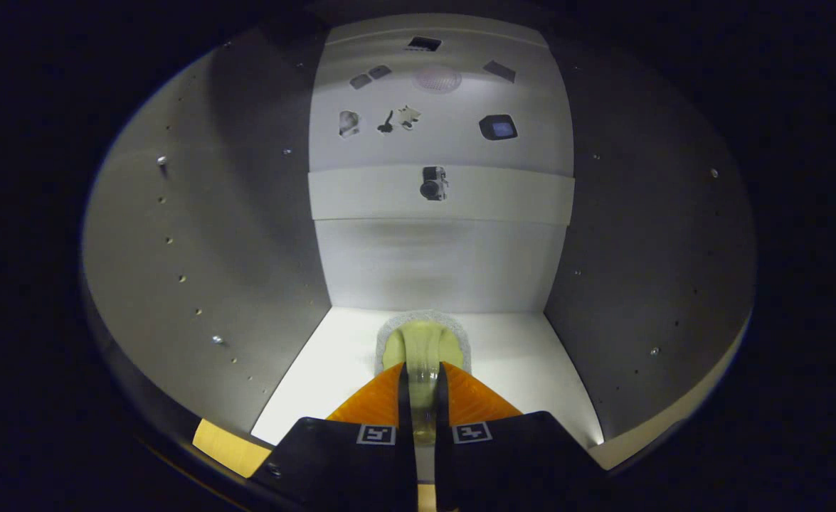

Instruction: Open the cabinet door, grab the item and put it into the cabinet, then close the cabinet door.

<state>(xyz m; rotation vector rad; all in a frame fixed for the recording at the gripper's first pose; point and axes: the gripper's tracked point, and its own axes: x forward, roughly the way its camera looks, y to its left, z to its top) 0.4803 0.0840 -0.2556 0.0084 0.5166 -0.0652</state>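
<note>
Gripper (423, 387): your fingers are pinched narrow on the pale yellow-green item (423, 346), lower centre of frame.
Item: rests on the white cabinet floor (524, 355), ringed by a speckled grey rim.
Cabinet: grey side walls (233, 235) carry peg holes.
Back panel (439, 263): dimly lit.
</note>
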